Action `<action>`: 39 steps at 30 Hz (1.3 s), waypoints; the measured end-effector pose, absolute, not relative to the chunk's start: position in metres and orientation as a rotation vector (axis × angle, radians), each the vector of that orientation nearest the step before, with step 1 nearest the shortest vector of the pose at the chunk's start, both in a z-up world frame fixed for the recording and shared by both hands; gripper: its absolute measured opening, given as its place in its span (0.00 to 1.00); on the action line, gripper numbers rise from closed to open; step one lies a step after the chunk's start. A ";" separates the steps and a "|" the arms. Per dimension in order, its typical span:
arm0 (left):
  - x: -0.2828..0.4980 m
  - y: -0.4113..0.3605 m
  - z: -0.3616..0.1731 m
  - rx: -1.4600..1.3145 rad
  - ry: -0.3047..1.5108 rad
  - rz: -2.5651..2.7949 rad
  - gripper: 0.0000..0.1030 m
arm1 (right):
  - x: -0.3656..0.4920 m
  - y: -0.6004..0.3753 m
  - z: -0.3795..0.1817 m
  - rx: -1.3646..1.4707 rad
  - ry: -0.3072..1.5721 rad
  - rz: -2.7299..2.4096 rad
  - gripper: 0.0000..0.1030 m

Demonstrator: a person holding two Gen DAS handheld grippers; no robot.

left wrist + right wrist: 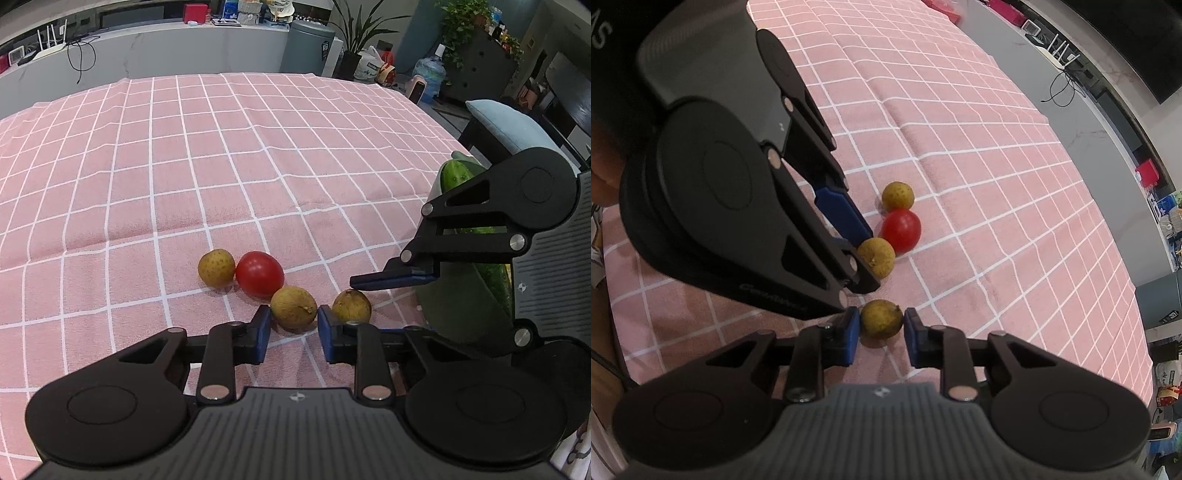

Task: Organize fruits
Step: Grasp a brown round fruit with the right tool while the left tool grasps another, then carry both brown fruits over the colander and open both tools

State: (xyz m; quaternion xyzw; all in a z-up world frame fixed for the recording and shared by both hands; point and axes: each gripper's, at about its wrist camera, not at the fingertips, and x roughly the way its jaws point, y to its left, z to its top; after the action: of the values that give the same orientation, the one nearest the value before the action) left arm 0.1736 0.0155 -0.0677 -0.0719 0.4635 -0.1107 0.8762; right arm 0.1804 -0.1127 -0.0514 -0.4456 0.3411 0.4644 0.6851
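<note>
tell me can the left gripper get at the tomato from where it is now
Probably not directly: the left gripper is open around a longan, which lies right in front of the tomato. It would need to go over or around that fruit.
</note>
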 end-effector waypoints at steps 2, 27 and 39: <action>0.173 0.015 -0.068 -0.146 0.966 -0.228 0.29 | 0.179 -0.113 -0.052 -1.002 0.760 1.038 0.20; 0.124 0.005 -0.008 -0.200 0.912 -0.174 0.29 | 0.151 -0.158 0.014 -0.667 0.732 0.922 0.20; 0.112 -0.048 0.013 -0.144 0.872 -0.255 0.29 | 0.137 -0.232 0.033 -0.371 0.765 0.711 0.20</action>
State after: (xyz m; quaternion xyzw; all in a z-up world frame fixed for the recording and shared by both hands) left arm 0.1123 -0.0477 0.0132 -0.0694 0.4207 -0.1229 0.8962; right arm 0.1374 -0.2317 0.0333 -0.1764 0.3633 0.3377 0.8502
